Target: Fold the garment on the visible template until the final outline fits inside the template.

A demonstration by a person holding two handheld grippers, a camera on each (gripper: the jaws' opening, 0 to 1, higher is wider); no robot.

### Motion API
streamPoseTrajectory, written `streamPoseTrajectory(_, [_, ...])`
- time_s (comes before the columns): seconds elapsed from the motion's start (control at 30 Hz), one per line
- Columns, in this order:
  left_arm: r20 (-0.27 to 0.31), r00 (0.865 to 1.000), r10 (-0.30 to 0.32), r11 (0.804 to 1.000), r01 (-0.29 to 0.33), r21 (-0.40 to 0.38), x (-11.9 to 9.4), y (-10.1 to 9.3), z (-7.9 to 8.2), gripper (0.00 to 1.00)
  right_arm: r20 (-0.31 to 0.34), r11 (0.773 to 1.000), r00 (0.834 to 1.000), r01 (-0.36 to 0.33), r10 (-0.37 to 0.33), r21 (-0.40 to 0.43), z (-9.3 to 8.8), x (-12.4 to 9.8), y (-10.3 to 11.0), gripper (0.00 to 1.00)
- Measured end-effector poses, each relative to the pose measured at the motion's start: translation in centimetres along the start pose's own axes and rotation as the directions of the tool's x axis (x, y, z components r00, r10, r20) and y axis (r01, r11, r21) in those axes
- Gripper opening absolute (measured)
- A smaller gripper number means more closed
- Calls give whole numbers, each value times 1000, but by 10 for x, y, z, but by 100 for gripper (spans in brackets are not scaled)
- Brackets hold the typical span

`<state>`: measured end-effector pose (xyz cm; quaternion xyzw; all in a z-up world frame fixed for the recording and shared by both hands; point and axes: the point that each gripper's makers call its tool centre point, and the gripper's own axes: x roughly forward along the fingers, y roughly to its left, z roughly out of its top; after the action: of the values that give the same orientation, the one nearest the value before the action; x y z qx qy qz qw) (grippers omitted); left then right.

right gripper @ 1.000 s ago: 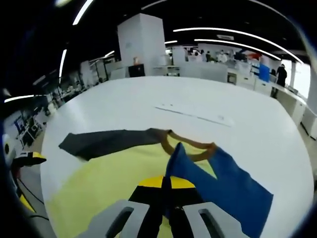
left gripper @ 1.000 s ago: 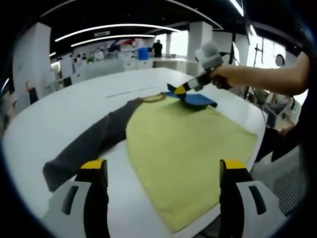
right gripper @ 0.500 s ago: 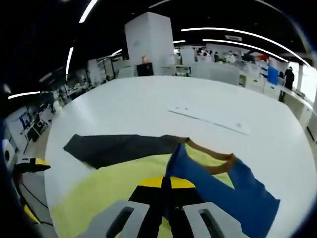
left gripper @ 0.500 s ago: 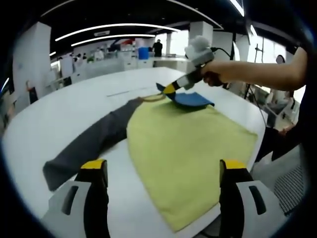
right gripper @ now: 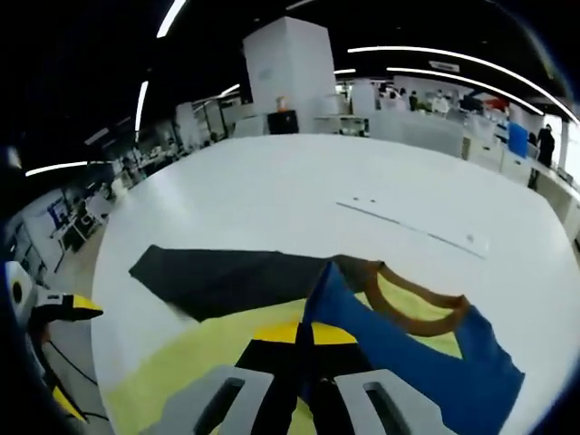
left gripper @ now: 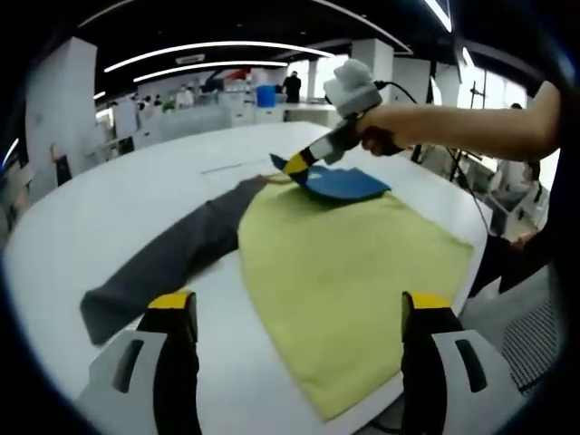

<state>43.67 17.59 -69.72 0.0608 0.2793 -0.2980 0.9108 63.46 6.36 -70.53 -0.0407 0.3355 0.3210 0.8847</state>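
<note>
A long-sleeved garment [left gripper: 353, 272] with a pale yellow-green body lies flat on a large white round table [left gripper: 82, 227], its body spread toward the near right edge in the left gripper view. Its dark grey sleeve [left gripper: 163, 263] stretches out straight to the near left, lying flat on the tabletop. The blue sleeve [left gripper: 343, 183] on the far side is folded over onto the yellow body near the brown-trimmed collar [right gripper: 419, 301].

The right gripper [left gripper: 292, 165] — held in a person's hand [left gripper: 385, 131] reaching in from the right — has its yellow-tipped jaws closed tight on the blue sleeve's edge; in the right gripper view the same blue cloth [right gripper: 408, 353] rises between the shut jaws of that gripper [right gripper: 304, 340], just beside the collar.

The left gripper [left gripper: 299, 313] hangs at the near edge of the table with its jaws spread wide and nothing between them, one yellow fingertip [left gripper: 170, 301] over the bare table near the grey cuff — the other over the yellow body.

Thin dark line marks [right gripper: 412, 228] show on the white surface far beyond the garment.
</note>
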Motion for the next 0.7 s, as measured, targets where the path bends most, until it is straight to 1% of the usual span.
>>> streamPoseTrajectory(0.17, [-4,1000,-1,1000,1,-7,1,0,-4,90,-6,1000,1000,-17,17,-11,5,6,9,0])
streamPoseTrajectory(0.33, [3,1000,4,1000,-4,-12,0,2,-3,90,-14,998,999,-42,42,-50,8,11,24,0])
streamPoseTrajectory(0.4, [1,1000,6,1000,-6,-13,0,4,-3,90,-17,997,998,-54,53,-46,8,13,30,0])
streamPoseTrajectory(0.43, [1,1000,6,1000,-6,-13,0,4,-3,90,-18,997,998,-56,55,-47,8,13,31,0])
streamPoseTrajectory(0.53, [-1,1000,8,1000,-8,-14,0,4,-4,90,-39,995,999,-42,38,-92,5,16,34,0])
streamPoseTrajectory(0.57, [0,1000,8,1000,-8,-15,0,4,-5,90,-39,995,998,-43,40,-92,5,16,35,0])
streamPoseTrajectory(0.7, [-5,1000,10,1000,-10,-18,0,5,-7,90,-30,992,996,-82,80,-93,6,19,49,0])
